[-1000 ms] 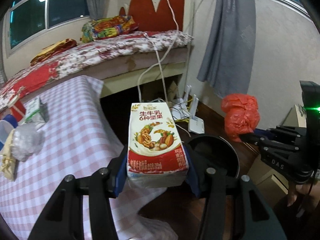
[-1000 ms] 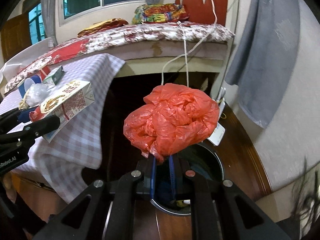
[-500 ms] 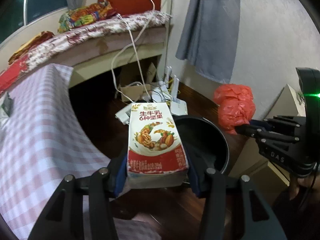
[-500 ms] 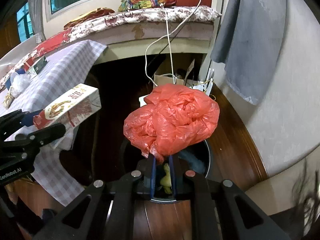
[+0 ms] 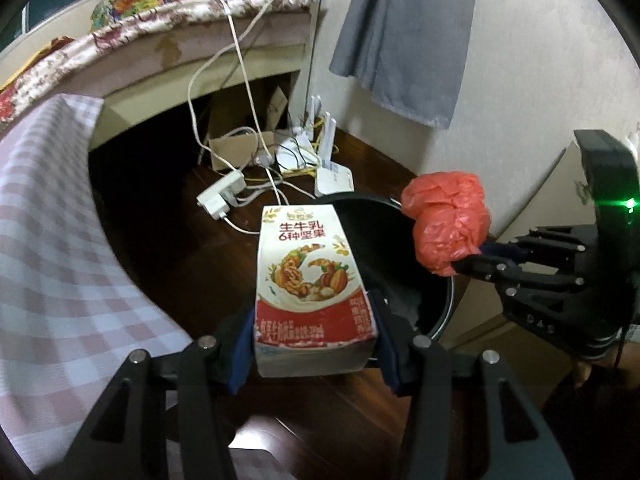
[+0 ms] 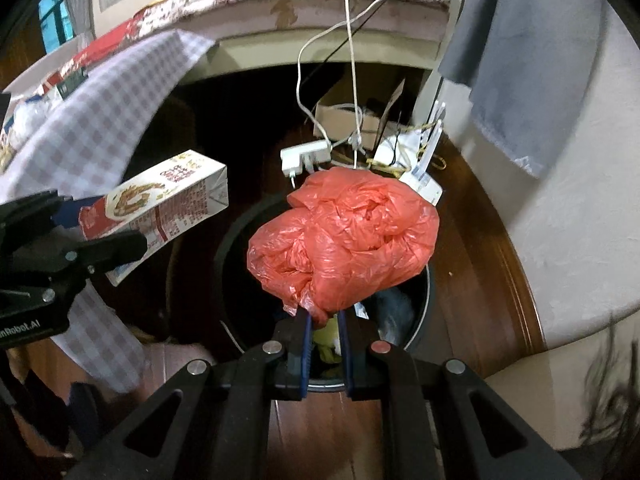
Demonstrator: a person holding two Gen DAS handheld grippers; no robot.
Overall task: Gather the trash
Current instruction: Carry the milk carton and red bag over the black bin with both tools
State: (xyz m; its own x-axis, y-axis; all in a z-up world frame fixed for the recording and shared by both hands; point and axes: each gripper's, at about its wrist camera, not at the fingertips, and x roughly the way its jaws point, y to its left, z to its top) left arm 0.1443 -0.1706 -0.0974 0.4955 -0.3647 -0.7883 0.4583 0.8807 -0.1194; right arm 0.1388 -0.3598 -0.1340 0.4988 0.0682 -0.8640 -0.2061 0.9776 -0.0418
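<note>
My left gripper point(image 5: 314, 320) is shut on a white and red milk carton point(image 5: 312, 280) and holds it at the near rim of a round black trash bin point(image 5: 436, 308) on the floor. The carton also shows in the right wrist view point(image 6: 160, 204). My right gripper point(image 6: 325, 320) is shut on a crumpled red plastic bag point(image 6: 344, 240) and holds it above the open bin point(image 6: 424, 304), which has trash inside. The bag also shows in the left wrist view point(image 5: 448, 224).
A table with a pink checked cloth point(image 5: 52, 248) is on the left. A power strip point(image 5: 220, 196), routers point(image 5: 332, 176), cables and a cardboard box point(image 5: 236, 148) lie on the dark wood floor behind the bin. A bed point(image 5: 180, 32) and grey curtain point(image 5: 404, 40) stand beyond.
Both grippers have moved away from the table toward the bin and lower. The carton and the red bag now hang over the bin, still gripped.
</note>
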